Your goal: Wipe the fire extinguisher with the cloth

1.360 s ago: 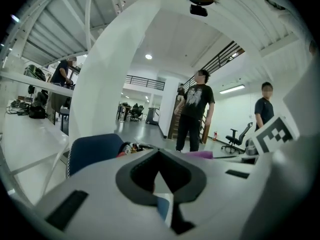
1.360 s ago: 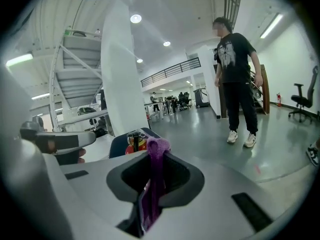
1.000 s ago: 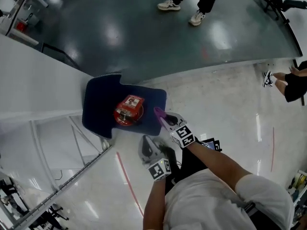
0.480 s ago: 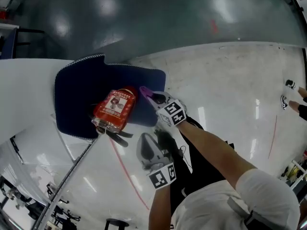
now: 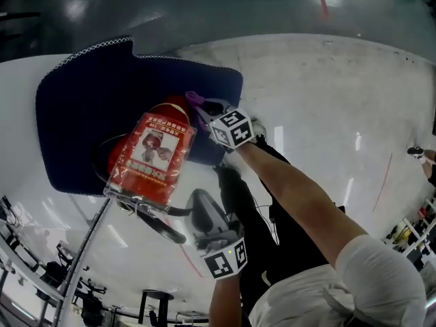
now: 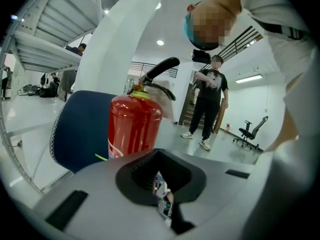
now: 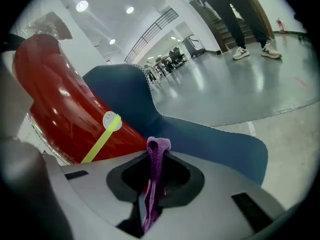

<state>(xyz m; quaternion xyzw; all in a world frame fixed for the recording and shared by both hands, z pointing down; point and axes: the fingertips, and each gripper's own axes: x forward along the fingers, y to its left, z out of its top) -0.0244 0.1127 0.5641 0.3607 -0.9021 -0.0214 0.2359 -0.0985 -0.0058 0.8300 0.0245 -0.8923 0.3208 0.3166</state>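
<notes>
Cloth (image 7: 156, 176) pinched in right gripper (image 5: 199, 107) fingers | left gripper (image 5: 201, 204) fingers pressed together | fire extinguisher (image 5: 151, 157) near cloth

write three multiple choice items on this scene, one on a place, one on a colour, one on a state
1. Where does the extinguisher stand?
A) on a chair
B) on the blue mat
C) on a shelf

2. What colour is the cloth?
A) purple
B) white
C) yellow

3. What state is the right gripper in?
A) open and empty
B) shut on the extinguisher's handle
C) shut on the cloth

Answers:
1 B, the mat spreads out under its base.
2 A, a purple strip sticks up between the jaws.
3 C, the right gripper view shows the jaws pinching the cloth.
</notes>
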